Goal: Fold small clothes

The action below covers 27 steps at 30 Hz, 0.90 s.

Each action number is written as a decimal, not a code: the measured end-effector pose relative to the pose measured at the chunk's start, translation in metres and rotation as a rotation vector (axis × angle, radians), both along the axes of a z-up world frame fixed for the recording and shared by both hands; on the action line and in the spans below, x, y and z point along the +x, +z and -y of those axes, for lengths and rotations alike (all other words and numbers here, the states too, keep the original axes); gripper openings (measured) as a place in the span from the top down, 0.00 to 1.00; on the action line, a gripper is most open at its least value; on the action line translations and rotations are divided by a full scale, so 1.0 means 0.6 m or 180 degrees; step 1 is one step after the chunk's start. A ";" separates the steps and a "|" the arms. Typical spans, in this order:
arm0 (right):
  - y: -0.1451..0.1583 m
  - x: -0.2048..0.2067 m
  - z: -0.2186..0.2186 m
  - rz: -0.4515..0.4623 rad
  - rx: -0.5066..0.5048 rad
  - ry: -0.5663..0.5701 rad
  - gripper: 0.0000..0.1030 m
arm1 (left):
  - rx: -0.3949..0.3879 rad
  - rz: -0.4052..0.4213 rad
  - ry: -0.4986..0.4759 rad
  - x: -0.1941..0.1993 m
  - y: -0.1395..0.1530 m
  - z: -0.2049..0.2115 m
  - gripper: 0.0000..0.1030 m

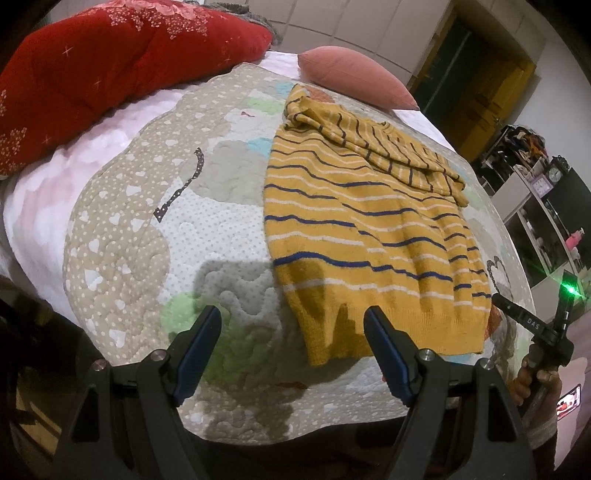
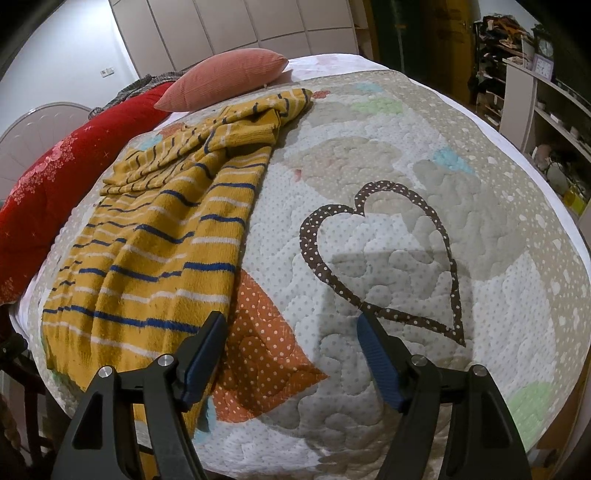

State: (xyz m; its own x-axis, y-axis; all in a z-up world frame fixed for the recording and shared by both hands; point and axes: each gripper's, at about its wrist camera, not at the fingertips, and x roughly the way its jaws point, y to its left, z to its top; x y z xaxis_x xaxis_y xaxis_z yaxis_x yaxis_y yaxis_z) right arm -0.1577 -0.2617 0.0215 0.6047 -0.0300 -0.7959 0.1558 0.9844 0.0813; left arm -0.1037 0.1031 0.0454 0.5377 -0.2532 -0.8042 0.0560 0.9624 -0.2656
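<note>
Blue-padded left gripper (image 1: 291,328) and right gripper (image 2: 291,334) both spread, nothing between. Yellow striped sweater (image 1: 365,229) flat on quilt (image 1: 147,240), hem just ahead-right of left gripper, ahead-left of right. Pink cushion (image 2: 225,79) beyond.

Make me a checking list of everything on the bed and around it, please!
Surface: quilt with hearts and dots covering the bed; it bears the sweater.
Job's things: one yellow striped sweater lying mostly flat, sleeves bunched across its far end, hem toward the cameras.
Clutter: red blanket and pink pillow at the far side of the bed.
Grippers: left tool open and empty, near the hem's corner; right tool open and empty, over bare quilt beside the sweater.
Cables: nothing seen.
Surroundings: white wardrobe doors, crowded shelves with a clock.
</note>
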 end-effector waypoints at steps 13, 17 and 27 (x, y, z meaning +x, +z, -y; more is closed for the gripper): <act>-0.004 -0.001 -0.004 0.0018 -0.0047 0.0013 0.20 | -0.0042 -0.0033 0.0052 0.001 -0.007 -0.005 0.24; -0.005 -0.002 -0.005 0.0022 -0.0054 0.0017 0.19 | -0.0060 -0.0033 0.0074 0.000 -0.007 -0.010 0.24; -0.009 -0.002 -0.012 0.0071 -0.0121 0.0028 0.15 | -0.0085 -0.0055 0.0098 -0.001 -0.011 -0.016 0.24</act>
